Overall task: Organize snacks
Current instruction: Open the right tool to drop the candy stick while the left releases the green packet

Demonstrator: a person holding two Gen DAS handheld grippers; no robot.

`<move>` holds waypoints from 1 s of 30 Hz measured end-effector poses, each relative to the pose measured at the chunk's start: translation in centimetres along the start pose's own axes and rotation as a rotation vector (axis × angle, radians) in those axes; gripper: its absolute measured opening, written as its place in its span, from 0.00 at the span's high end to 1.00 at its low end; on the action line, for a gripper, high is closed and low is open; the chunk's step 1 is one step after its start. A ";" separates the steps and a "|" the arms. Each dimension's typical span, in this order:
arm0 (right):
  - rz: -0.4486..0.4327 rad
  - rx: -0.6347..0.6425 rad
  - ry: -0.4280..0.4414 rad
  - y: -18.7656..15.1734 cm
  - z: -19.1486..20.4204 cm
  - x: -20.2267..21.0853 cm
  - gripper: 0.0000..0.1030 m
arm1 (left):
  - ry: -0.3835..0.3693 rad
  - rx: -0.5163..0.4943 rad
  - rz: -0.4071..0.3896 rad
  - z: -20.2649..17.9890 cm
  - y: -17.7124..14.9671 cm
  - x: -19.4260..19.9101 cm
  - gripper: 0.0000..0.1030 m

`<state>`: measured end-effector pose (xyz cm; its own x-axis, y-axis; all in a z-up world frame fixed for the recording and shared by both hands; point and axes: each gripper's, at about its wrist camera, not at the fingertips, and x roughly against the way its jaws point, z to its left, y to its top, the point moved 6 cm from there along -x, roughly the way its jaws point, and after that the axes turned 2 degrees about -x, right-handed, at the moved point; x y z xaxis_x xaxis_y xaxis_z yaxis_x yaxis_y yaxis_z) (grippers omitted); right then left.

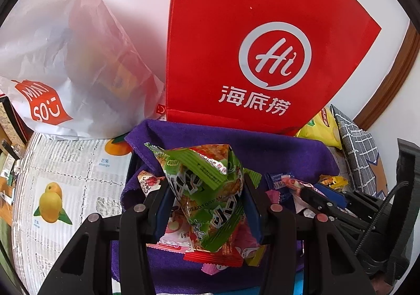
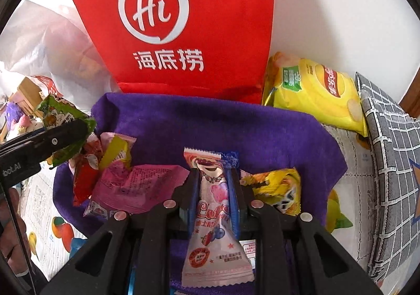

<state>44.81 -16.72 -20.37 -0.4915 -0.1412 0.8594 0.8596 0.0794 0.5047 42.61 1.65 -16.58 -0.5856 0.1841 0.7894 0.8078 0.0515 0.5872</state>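
My left gripper (image 1: 207, 190) is shut on a green snack packet (image 1: 207, 190), held above a purple cloth (image 1: 275, 148) strewn with several small snack packets. The left gripper and its green packet (image 2: 63, 116) also show at the left of the right wrist view. My right gripper (image 2: 214, 190) is shut on a pink and white candy packet (image 2: 212, 205) with a blue packet edge (image 2: 232, 161) beside it, above the purple cloth (image 2: 210, 124). The right gripper (image 1: 309, 190) shows at the right of the left wrist view.
A red Haidilao bag (image 1: 249, 32) stands behind the cloth, and a white Miniso bag (image 1: 65, 58) lies to its left. A yellow chip bag (image 2: 315, 90) and a grey checked cushion (image 2: 388, 150) are at the right. A fruit-print tablecloth (image 1: 65, 177) covers the table.
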 end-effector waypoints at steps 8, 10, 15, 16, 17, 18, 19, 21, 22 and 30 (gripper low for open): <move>0.002 0.004 -0.003 0.0 0.0 0.1 0.78 | -0.056 0.007 0.044 -1.0 -0.8 -0.9 0.55; 0.000 0.006 -0.004 0.0 -0.1 0.2 0.78 | -0.065 0.010 0.058 -1.0 -1.0 -1.2 0.55; 0.000 0.003 0.000 0.1 -0.2 0.2 0.78 | -0.102 0.019 0.067 -1.5 -1.0 -1.4 0.55; -0.003 0.003 0.002 0.1 -0.2 0.3 0.78 | -0.113 0.021 0.066 -1.6 -1.0 -1.4 0.55; -0.007 0.003 0.004 0.1 -0.2 0.4 0.78 | -0.128 0.022 0.066 -1.8 -1.0 -1.3 0.55; -0.009 0.004 0.004 0.1 -0.1 0.4 0.78 | -0.138 0.023 0.065 -1.9 -1.0 -1.3 0.55; -0.011 0.005 0.004 0.1 -0.1 0.5 0.78 | -0.151 0.022 0.064 -2.1 -1.0 -1.3 0.55; -0.015 0.007 0.007 0.1 0.0 0.7 0.77 | -0.155 0.014 0.074 -2.6 -1.1 -1.5 0.55; -0.018 0.008 0.008 0.1 0.1 0.9 0.77 | -0.151 0.008 0.079 -2.8 -1.2 -1.7 0.55; -0.048 0.017 0.016 0.4 0.5 2.1 0.74 | -0.130 0.001 0.108 -3.2 -1.5 -2.6 0.55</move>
<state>44.03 -16.49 -18.36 -0.5298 -0.1607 0.8328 0.8326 0.0886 0.5468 42.67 -2.01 -18.94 -0.4820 0.3143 0.8178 0.8655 0.0256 0.5003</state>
